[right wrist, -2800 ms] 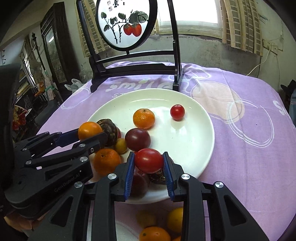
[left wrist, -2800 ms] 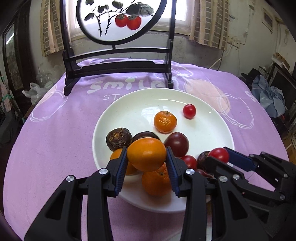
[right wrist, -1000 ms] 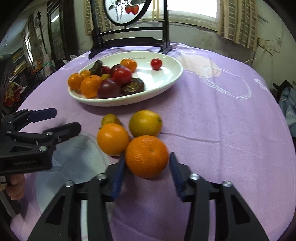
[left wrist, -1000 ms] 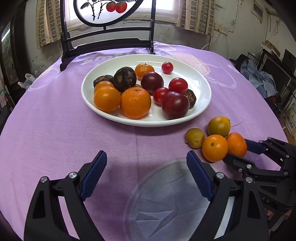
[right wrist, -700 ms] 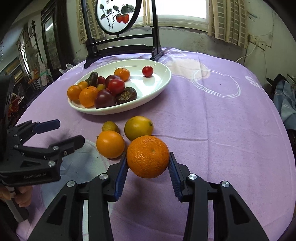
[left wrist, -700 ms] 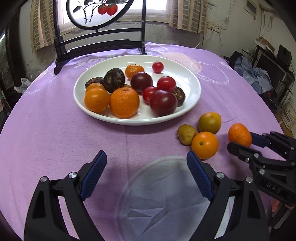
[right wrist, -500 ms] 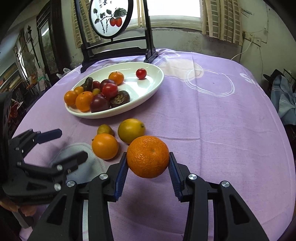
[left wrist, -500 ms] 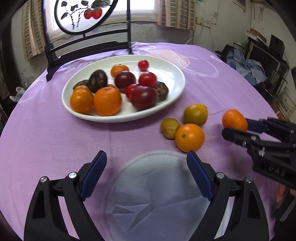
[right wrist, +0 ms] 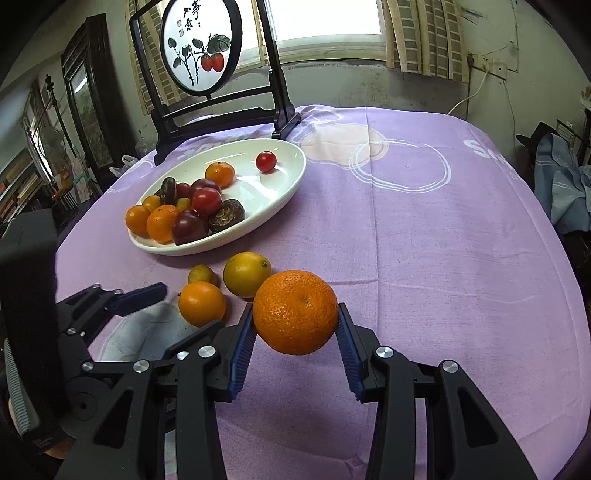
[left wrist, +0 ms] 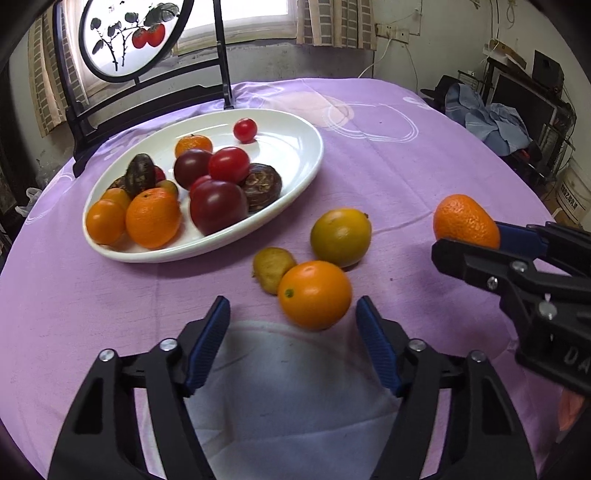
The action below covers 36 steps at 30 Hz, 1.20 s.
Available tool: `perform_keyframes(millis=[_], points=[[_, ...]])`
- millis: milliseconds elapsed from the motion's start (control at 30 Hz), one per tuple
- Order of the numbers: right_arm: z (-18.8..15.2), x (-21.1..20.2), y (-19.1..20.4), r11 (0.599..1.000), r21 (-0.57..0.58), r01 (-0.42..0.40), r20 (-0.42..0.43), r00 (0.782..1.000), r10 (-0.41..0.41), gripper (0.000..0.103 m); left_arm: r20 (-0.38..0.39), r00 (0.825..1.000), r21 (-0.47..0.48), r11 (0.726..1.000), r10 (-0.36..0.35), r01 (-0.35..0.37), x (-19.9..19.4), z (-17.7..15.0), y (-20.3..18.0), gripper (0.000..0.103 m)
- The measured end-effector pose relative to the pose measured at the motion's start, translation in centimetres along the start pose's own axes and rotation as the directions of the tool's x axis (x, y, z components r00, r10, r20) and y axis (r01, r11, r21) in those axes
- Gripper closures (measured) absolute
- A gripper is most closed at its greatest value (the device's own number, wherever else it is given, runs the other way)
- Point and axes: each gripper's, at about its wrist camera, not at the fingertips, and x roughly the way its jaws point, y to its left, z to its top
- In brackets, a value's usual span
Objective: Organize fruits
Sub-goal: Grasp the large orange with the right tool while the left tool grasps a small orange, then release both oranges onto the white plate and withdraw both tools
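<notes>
– Where's the mandarin (right wrist: 295, 311)?
– Lower centre, clamped in the right hand-held gripper (right wrist: 295, 328) above the purple tabletop (right wrist: 424, 240).
– And the left hand-held gripper (left wrist: 293, 338)?
– Spread apart, empty, just behind a smooth orange (left wrist: 314, 294).

A plate (left wrist: 303, 173) full of fruit sits on the counter (left wrist: 388, 155), in front of a picture stand (left wrist: 147, 92). Three loose fruits (left wrist: 314, 293) lie bunched together on the counter, just right of the plate.

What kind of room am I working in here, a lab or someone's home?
Most likely a lived-in home, not a lab: a round table under a purple tablecloth, a decorative painted screen by a curtained window, and clothes heaped in the corner.
</notes>
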Motion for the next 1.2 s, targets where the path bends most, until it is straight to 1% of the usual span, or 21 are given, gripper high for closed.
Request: perform_keyframes(millis=[67,100,133,200,267,400,500,667,833,933,1067,1200], points=[[0.0,0.0,0.0,1.0,0.002,-0.005,0.001,1.0,0.005,0.059,-0.011,1.0,-0.005,1.0,0.004,-0.004,0.5,0.3,-0.3,0.038],[0.0,0.0,0.0,1.0,0.002,-0.006,0.001,1.0,0.006,0.059,-0.016,1.0,-0.011,1.0,0.004,-0.004,0.8,0.4,-0.4,0.044],[0.0,0.0,0.0,1.0,0.0,-0.006,0.0,1.0,0.006,0.059,-0.022,1.0,-0.017,1.0,-0.001,0.0,1.0,0.5,-0.4,0.054],[0.0,0.0,0.1,1.0,-0.001,-0.008,0.0,1.0,0.008,0.059,-0.022,1.0,-0.037,0.999,-0.013,0.012,1.1,0.6,-0.1,0.056],[0.0,-0.1,0.1,1.0,-0.003,-0.008,0.0,1.0,0.008,0.059,-0.021,0.999,-0.035,0.999,-0.029,0.028,0.9,0.4,0.0,0.064],[-0.1,0.0,0.3,1.0,-0.011,-0.01,-0.001,1.0,0.01,0.059,-0.033,0.999,-0.038,0.999,-0.03,0.029,-0.1,0.2,0.7,0.064],[-0.1,0.0,0.5,1.0,-0.013,-0.013,0.0,1.0,0.013,0.059,-0.012,1.0,-0.051,0.999,-0.017,0.016,-1.2,0.0,1.5,0.064],[-0.3,0.1,0.9,1.0,-0.023,-0.018,-0.003,1.0,0.018,0.06,0.003,1.0,-0.067,0.997,-0.022,0.022,-2.4,-0.3,2.8,0.064],[-0.3,-0.3,1.8,0.999,-0.039,-0.029,0.036,0.999,0.03,0.06,0.031,1.0,-0.086,0.996,-0.001,0.004,-3.7,-0.3,4.9,0.064],[0.1,-0.4,2.6,0.999,-0.04,-0.036,0.055,0.998,0.038,0.06,0.045,0.999,-0.118,0.993,0.016,-0.011,-4.1,0.1,6.7,0.064],[1.2,-0.4,3.7,0.999,-0.045,-0.031,0.078,0.996,0.034,0.06,0.061,0.998,-0.167,0.986,0.024,-0.014,-4.1,2.0,8.8,0.064],[3.0,0.3,4.9,0.997,-0.067,-0.044,0.069,0.996,0.049,0.06,0.083,0.995,-0.209,0.977,0.049,-0.031,-4.0,3.7,10.4,0.064]])
